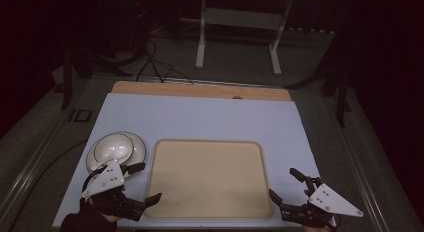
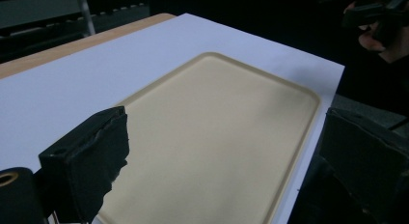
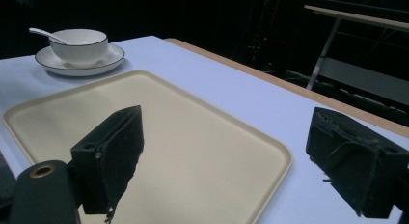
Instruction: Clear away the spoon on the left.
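An empty beige tray point(image 1: 210, 177) lies at the middle front of the white table sheet point(image 1: 200, 117). To its left a white bowl point(image 1: 114, 148) sits on a white plate point(image 1: 137, 147); the right gripper view shows a spoon point(image 3: 44, 34) resting in the bowl point(image 3: 79, 45). My left gripper point(image 1: 150, 181) hovers open at the tray's front left corner, just below the plate. My right gripper point(image 1: 282, 182) is open at the tray's front right corner. Both gripper views look between wide black jaws across the bare tray point(image 2: 217, 127) point(image 3: 193, 137), nothing held.
The table's wooden far edge point(image 1: 200, 89) runs behind the sheet. Beyond it a white metal stand point(image 1: 240, 27) and cables point(image 1: 155, 62) are on the dark floor. In the left gripper view a hand with the other gripper point(image 2: 381, 16) shows at top right.
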